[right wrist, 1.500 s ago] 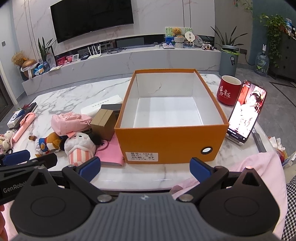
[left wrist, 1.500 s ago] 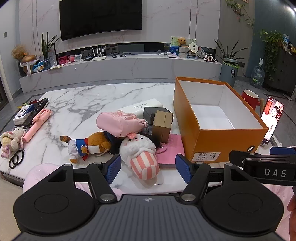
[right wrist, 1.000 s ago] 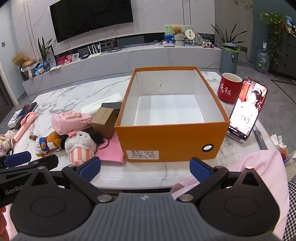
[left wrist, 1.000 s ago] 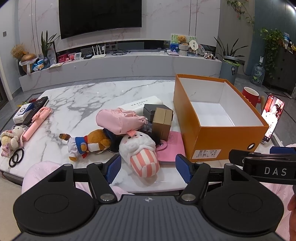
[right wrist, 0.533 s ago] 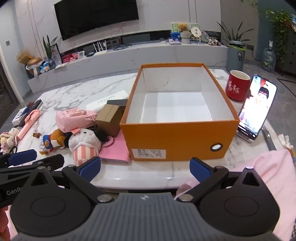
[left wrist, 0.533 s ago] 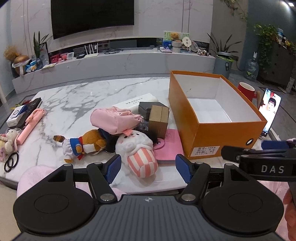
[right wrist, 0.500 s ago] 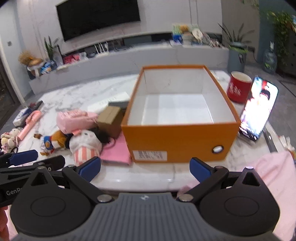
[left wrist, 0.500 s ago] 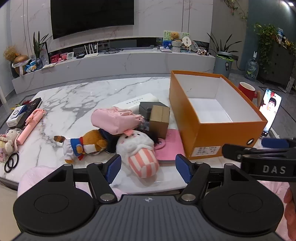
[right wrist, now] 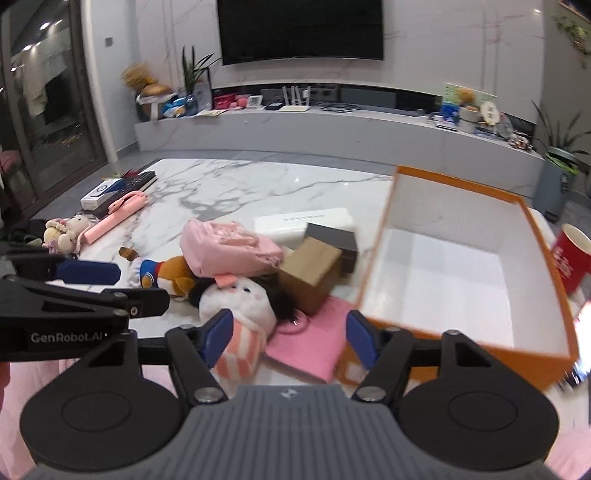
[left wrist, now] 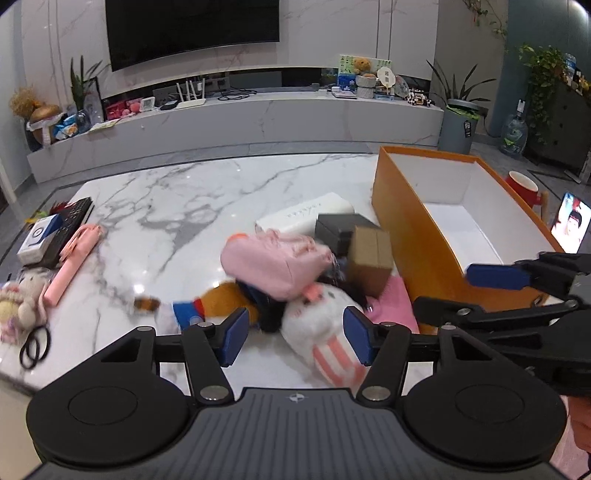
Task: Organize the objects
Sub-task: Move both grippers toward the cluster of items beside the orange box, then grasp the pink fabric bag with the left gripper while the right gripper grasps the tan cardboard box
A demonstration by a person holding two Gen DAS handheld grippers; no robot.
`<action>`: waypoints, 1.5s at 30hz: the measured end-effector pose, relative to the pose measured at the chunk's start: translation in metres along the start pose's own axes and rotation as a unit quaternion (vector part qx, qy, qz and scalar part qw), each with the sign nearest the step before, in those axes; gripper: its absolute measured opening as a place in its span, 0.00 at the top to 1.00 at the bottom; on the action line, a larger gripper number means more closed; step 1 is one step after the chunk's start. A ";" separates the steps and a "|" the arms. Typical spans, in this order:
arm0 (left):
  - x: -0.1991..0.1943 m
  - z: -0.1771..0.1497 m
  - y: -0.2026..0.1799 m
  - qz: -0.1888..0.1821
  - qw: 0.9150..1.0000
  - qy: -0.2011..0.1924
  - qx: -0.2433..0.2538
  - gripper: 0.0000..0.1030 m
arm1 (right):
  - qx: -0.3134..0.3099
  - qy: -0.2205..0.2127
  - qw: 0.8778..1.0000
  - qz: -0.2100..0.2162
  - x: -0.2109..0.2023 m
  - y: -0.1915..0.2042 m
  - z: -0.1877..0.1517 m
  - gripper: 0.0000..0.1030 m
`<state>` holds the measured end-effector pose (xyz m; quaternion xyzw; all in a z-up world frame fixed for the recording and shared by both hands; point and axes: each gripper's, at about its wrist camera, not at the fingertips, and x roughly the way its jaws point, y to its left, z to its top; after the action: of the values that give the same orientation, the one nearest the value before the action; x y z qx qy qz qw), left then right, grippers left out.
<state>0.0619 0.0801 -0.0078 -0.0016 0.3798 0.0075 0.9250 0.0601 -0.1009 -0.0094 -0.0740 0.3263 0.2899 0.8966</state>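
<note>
My left gripper (left wrist: 295, 341) hangs low over the near edge of the marble table (left wrist: 177, 206), fingers spread wide with nothing between them. Just past the blue pads (left wrist: 236, 334) lies the striped pig plush (left wrist: 325, 336), its pink-and-white body reaching toward me. Landmark is the orange box (left wrist: 417, 236), open top, white inside. Tight against the box's left wall sits the brown carton (left wrist: 371, 254), with the dark grey box (left wrist: 338, 227) behind it and the white box (left wrist: 306, 214) further back. Left of the carton a pink pouch (left wrist: 273, 262) is piled over the duck plush (left wrist: 207, 306). A flat pink book (right wrist: 310, 339) lies on the table at the box's near left corner, partly under the pig.

My right gripper (right wrist: 288, 336) is also parted and holding nothing, hovering over the pig and the pink book, its right pad in front of the orange box's near corner. That view is blurred.

Far left of the box, by the table's edge: a pink selfie stick (left wrist: 74, 258), a remote (left wrist: 74, 214), a small doll (left wrist: 22, 302), black hair ties (left wrist: 35, 347). Right of the box, a red mug (right wrist: 572, 258) and a lit phone (left wrist: 570, 221). Beyond the table, a long marble TV bench (left wrist: 236, 122) under a wall television (left wrist: 192, 29).
</note>
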 end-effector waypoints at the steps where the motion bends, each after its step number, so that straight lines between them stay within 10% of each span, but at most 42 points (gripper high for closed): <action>1: 0.004 0.007 0.005 -0.007 1.000 0.002 -0.001 0.33 | -0.006 0.003 1.000 0.003 0.007 0.002 0.006 0.40; 13: 0.111 0.091 0.054 -0.085 0.988 0.116 0.053 0.33 | -0.037 0.082 0.996 0.014 0.089 -0.010 0.066 0.43; 22: 0.190 0.104 0.077 -0.167 0.946 0.271 0.061 0.28 | -0.053 0.142 0.988 0.017 0.130 -0.015 0.083 0.42; 30: 0.219 0.105 0.082 -0.211 0.923 0.321 0.021 0.28 | -0.057 0.159 0.985 0.015 0.143 -0.019 0.081 0.40; 37: 0.191 0.107 0.070 -0.196 0.943 0.265 0.043 0.69 | -0.068 0.164 0.984 0.008 0.146 -0.018 0.083 0.40; 45: 0.123 0.102 0.042 -0.146 0.974 0.113 0.131 0.76 | -0.076 0.177 0.981 0.004 0.144 -0.016 0.085 0.35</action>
<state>0.2208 0.1242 -0.0212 0.0633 0.4751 -0.1778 0.8594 0.2047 -0.0185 -0.0350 -0.1906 0.4571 0.3002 0.8152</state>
